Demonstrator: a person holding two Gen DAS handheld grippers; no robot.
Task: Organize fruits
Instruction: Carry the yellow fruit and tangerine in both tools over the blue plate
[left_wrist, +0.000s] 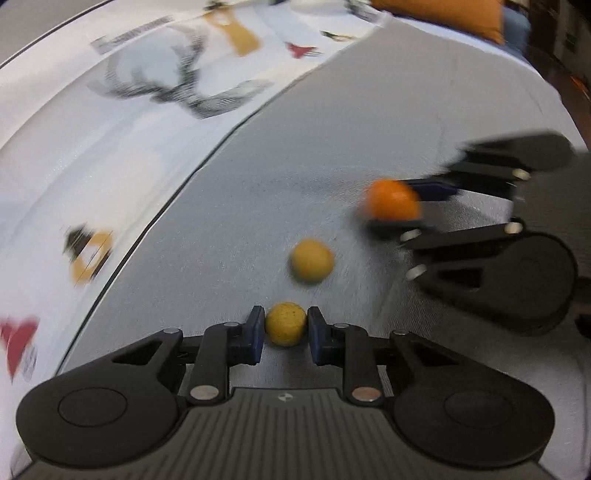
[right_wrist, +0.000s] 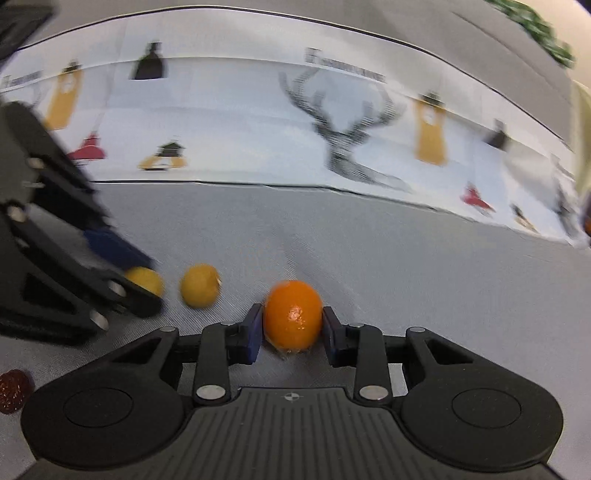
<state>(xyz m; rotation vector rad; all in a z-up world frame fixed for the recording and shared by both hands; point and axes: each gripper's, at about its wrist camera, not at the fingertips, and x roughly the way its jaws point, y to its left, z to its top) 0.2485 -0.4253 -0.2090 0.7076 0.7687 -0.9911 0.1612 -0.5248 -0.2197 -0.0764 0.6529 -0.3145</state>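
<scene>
My left gripper (left_wrist: 286, 325) is shut on a small yellow fruit (left_wrist: 286, 324) just above the grey cloth. A second yellow fruit (left_wrist: 312, 260) lies on the cloth just ahead of it. My right gripper (right_wrist: 292, 320) is shut on an orange fruit (right_wrist: 292, 314); it shows at the right of the left wrist view (left_wrist: 393, 208) with the orange (left_wrist: 392, 199). The right wrist view shows both yellow fruits, the loose one (right_wrist: 199, 285) and the held one (right_wrist: 144, 281), partly hidden by the left gripper (right_wrist: 140, 275).
A white printed cloth (left_wrist: 110, 129) with antler and figure patterns lies beyond the grey cloth (left_wrist: 240, 203), also in the right wrist view (right_wrist: 240, 122). A dark red fruit (right_wrist: 13, 389) lies at the lower left. An orange cushion (left_wrist: 443, 14) sits far back.
</scene>
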